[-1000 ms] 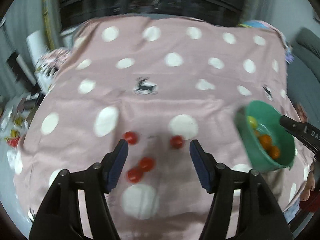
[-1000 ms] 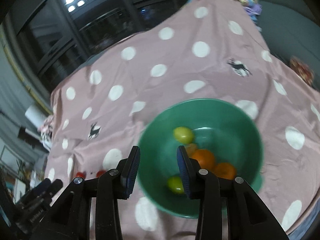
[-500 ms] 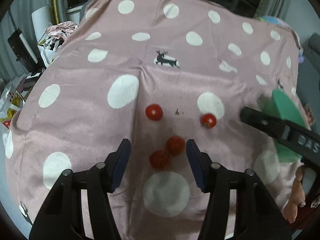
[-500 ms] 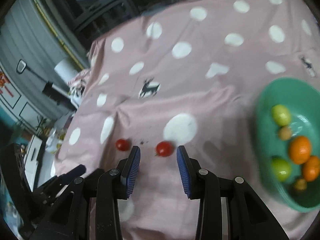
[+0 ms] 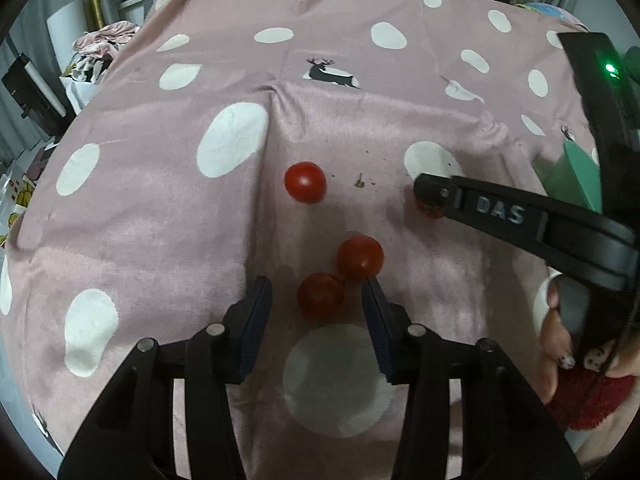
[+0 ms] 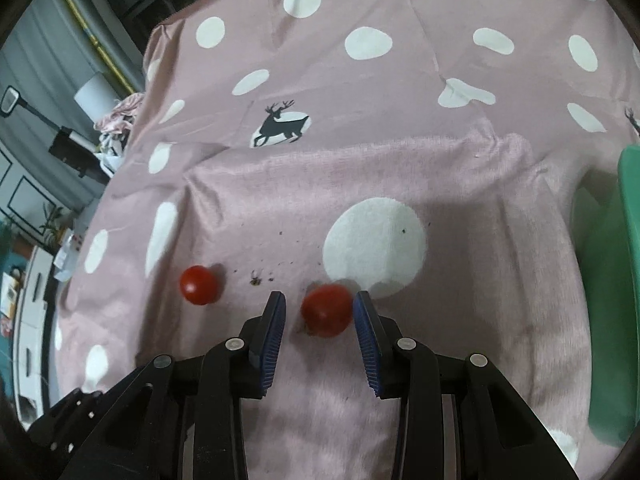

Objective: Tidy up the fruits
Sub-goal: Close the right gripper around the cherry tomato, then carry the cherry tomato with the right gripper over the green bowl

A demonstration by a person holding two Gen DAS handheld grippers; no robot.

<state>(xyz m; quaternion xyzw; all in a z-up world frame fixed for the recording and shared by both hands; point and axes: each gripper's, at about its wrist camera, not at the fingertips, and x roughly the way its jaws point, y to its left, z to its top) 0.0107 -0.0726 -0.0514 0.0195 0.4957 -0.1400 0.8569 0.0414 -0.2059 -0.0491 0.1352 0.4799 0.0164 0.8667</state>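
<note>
Several red cherry tomatoes lie on a pink polka-dot cloth. My left gripper point(image 5: 317, 290) is open, low over the cloth, with one tomato point(image 5: 321, 296) between its fingers and a second tomato point(image 5: 359, 257) touching it just ahead. A third tomato point(image 5: 305, 182) lies farther ahead. My right gripper point(image 6: 319, 308) is open with a tomato point(image 6: 327, 315) between its fingertips; another tomato point(image 6: 199, 285) lies to its left. In the left wrist view the right gripper's finger point(image 5: 496, 210) reaches in from the right and mostly hides that tomato point(image 5: 429, 209).
A green bowl point(image 6: 628, 280) stands at the right edge of the cloth and also shows in the left wrist view point(image 5: 576, 178). Small dark crumbs point(image 6: 256, 278) lie between the tomatoes. Clutter and furniture sit beyond the cloth's left edge.
Both grippers moved forward and down to the tomatoes. The right gripper swung left from the bowl and now straddles one tomato; the left now straddles another.
</note>
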